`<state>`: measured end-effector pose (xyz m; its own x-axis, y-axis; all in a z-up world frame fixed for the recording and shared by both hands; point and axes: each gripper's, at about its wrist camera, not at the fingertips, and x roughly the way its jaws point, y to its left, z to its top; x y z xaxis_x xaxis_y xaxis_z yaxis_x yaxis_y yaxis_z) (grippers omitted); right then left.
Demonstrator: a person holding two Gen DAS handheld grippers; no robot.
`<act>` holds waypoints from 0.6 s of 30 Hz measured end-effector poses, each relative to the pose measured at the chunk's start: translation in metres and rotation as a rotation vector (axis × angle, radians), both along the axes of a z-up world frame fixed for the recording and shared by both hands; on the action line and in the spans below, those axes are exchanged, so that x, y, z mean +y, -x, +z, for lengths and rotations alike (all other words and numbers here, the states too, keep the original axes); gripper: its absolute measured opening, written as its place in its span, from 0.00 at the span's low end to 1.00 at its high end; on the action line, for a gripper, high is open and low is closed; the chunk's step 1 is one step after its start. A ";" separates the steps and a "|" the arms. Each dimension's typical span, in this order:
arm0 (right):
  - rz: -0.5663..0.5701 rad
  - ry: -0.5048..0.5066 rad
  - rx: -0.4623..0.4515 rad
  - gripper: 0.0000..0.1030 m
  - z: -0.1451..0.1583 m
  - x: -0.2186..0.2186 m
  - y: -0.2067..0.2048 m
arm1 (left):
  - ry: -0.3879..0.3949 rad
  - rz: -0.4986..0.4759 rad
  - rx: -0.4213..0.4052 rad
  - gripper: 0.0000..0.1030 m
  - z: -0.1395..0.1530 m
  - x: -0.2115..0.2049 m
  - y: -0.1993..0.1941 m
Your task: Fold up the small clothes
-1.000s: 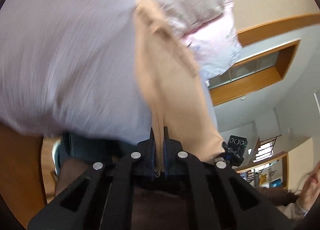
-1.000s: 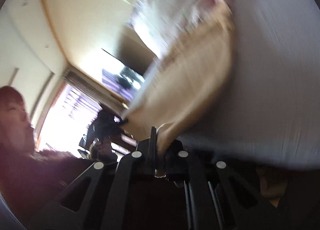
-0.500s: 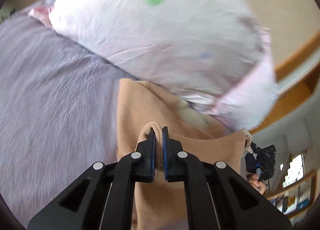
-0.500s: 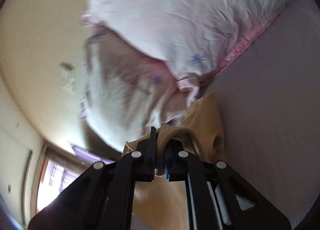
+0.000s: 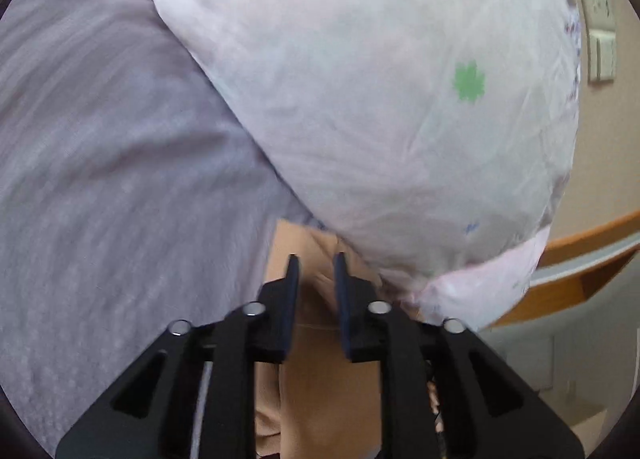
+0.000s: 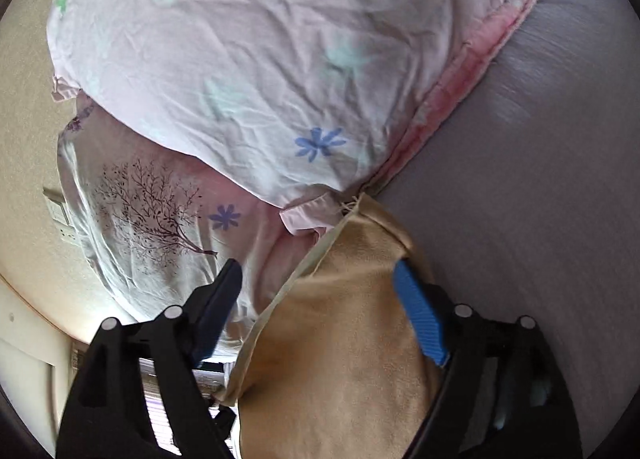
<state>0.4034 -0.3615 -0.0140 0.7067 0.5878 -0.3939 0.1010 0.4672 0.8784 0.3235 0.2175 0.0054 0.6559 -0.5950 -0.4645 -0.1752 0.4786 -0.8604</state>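
A small tan garment (image 5: 324, 375) lies on the lilac bedsheet (image 5: 112, 163), its far edge tucked against a white flowered pillow (image 5: 380, 107). My left gripper (image 5: 316, 263) is open just above it, fingers apart with tan cloth showing between them. In the right wrist view the same tan garment (image 6: 344, 343) lies under my right gripper (image 6: 320, 271), which is wide open, its blue pad (image 6: 420, 319) resting at the cloth's right edge.
Two pillows (image 6: 256, 71) are stacked at the bed's head, the lower one with a tree print (image 6: 152, 207). A beige wall with light switches (image 5: 600, 39) and a wooden rail (image 5: 592, 235) lie beyond. Lilac sheet (image 6: 540, 179) stretches to the right.
Both grippers were shut on the tan garment and carried it down toward the pillows. Now both have opened and the garment lies on the bed.
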 end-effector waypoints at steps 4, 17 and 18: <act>-0.013 0.093 -0.028 0.78 0.013 0.003 0.014 | -0.064 -0.017 -0.025 0.53 0.015 0.006 0.014; 0.109 0.235 -0.144 0.89 0.041 0.021 0.081 | -0.158 -0.238 0.035 0.53 -0.006 -0.056 0.035; 0.123 0.240 -0.157 0.90 0.043 0.023 0.085 | -0.147 -0.222 0.042 0.52 -0.008 -0.054 0.034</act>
